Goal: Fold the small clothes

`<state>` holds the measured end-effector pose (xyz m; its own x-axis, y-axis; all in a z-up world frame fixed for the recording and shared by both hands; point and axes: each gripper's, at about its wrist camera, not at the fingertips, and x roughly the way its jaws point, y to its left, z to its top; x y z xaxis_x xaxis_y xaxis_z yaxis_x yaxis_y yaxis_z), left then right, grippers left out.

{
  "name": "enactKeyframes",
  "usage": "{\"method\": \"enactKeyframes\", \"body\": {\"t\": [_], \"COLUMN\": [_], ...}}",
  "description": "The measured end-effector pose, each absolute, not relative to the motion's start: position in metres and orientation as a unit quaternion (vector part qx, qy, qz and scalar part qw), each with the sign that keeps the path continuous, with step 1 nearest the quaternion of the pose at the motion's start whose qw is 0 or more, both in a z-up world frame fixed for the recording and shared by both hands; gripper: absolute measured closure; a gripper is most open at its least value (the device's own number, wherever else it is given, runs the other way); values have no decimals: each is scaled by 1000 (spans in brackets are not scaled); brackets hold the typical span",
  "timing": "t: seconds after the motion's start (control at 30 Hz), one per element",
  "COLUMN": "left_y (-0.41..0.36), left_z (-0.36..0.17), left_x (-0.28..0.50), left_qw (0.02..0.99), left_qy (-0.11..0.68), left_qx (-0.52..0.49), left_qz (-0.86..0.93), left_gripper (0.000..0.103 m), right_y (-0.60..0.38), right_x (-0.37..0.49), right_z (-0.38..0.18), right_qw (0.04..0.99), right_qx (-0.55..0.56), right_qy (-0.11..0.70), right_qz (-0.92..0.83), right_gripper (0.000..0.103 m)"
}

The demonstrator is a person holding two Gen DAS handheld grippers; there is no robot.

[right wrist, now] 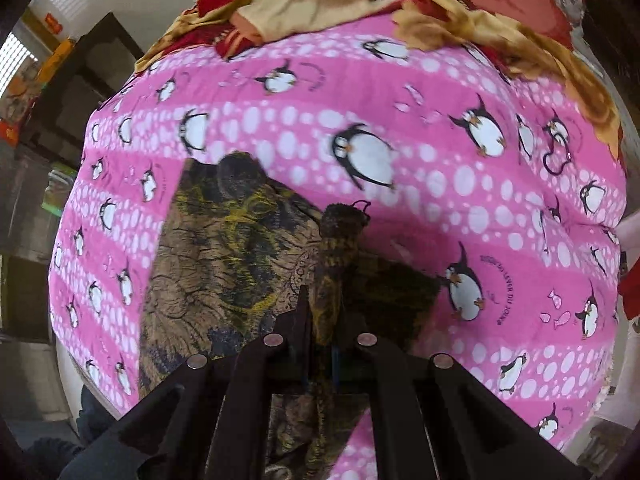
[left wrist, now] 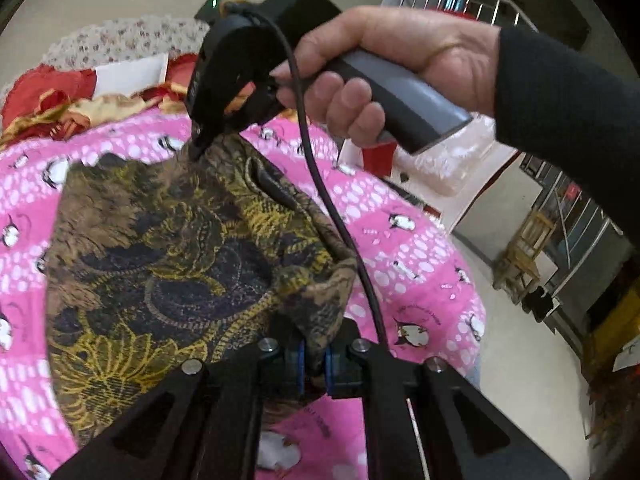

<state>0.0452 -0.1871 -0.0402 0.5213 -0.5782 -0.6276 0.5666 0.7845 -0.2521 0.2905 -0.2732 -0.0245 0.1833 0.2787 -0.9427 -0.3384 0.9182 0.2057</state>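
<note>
A small brown garment [left wrist: 160,248] with yellow and black floral print lies on the pink penguin-print cover [left wrist: 420,248]. My left gripper [left wrist: 314,364] is shut on one bunched edge of it, the cloth pinched between the blue pads [left wrist: 300,368]. Further back, the right gripper [left wrist: 200,136], held by a hand [left wrist: 380,72] in a black sleeve, clamps another corner of the same garment. In the right wrist view the right gripper [right wrist: 322,356] is shut on a vertical fold of the garment [right wrist: 224,256], which hangs over the pink cover [right wrist: 440,184].
Red and gold fabrics [right wrist: 320,4] are piled at the far edge of the cover, red cloth [left wrist: 52,92] also shows in the left wrist view. A black cable [left wrist: 320,184] trails from the right gripper over the garment. A wooden chair [left wrist: 524,252] stands on the floor to the right.
</note>
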Motion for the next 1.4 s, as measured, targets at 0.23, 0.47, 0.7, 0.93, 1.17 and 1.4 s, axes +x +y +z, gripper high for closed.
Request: {"method": "enactKeyframes", "body": {"t": [0.23, 0.47, 0.7, 0.93, 1.17, 1.4], "left_y": [-203, -167, -91, -69, -67, -71], "left_z": [-75, -57, -43, -88, -82, -23], "left_x": [45, 10, 45, 69, 57, 131], "left_qw": [863, 857, 893, 875, 876, 901], "left_qy": [396, 389, 389, 441, 442, 398], "left_qx": [23, 29, -19, -57, -53, -65], "left_qz": [-314, -337, -227, -193, -187, -162], "left_gripper": [90, 65, 78, 100, 100, 83], "right_y": [-302, -352, -303, -287, -302, -287], "right_x": [291, 256, 130, 59, 53, 104], "right_z": [-68, 0, 28, -55, -78, -3], "right_qw": [769, 839, 873, 865, 869, 902], "right_qx": [47, 139, -5, -25, 45, 61], "right_qy": [604, 492, 415, 455, 453, 412], "right_qz": [204, 184, 255, 211, 193, 114], "right_gripper": [84, 81, 80, 80, 79, 74]}}
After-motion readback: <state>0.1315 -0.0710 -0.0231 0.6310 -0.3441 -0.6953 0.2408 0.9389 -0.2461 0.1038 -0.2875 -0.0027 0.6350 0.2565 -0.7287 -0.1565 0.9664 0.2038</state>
